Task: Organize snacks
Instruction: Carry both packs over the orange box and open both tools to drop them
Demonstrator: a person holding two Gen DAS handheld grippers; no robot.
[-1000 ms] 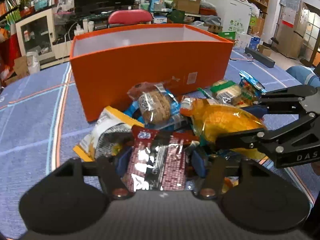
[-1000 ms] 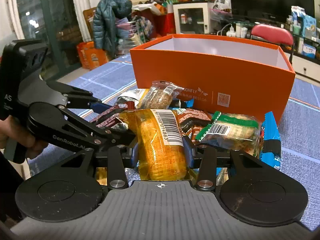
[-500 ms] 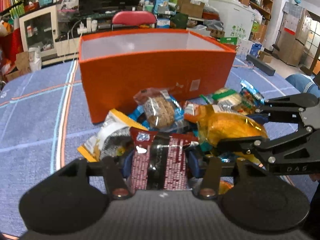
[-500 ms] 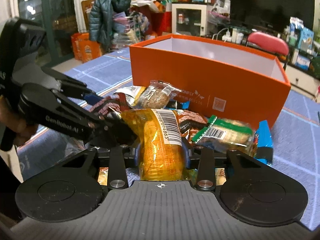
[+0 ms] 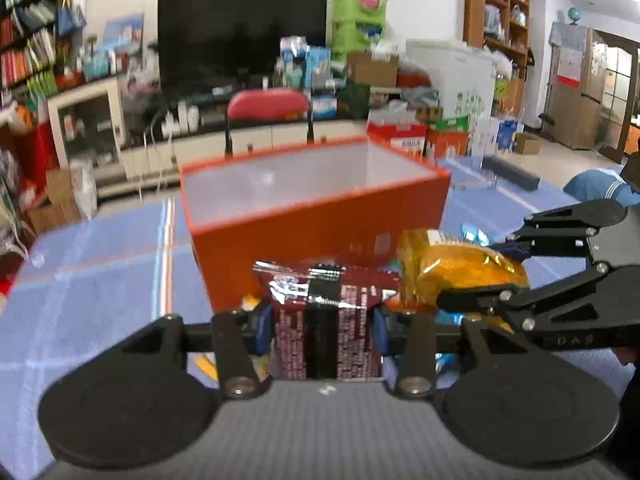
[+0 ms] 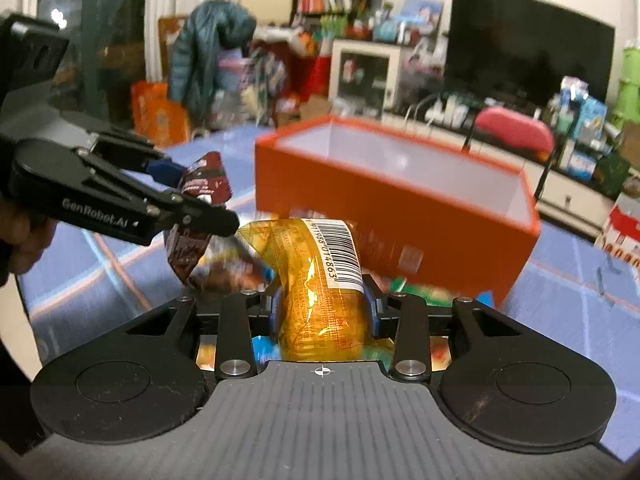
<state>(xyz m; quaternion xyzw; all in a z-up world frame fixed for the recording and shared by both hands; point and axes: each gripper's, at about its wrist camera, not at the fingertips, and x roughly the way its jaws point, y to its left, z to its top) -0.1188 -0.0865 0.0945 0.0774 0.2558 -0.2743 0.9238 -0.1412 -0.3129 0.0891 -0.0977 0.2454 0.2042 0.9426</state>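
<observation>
Our left gripper is clamped on a dark red snack packet and our right gripper is clamped on a crinkly orange snack bag, both held in the air just short of the open orange box, with more snacks lying on the blue tablecloth at the box's near wall. We judge that the glossy wrappers could slide out of the pads, as each is gripped at one end and its free end flops. Because the two grippers sit close side by side, we could also knock them together or catch a packet on the box rim as we carry both in.
</observation>
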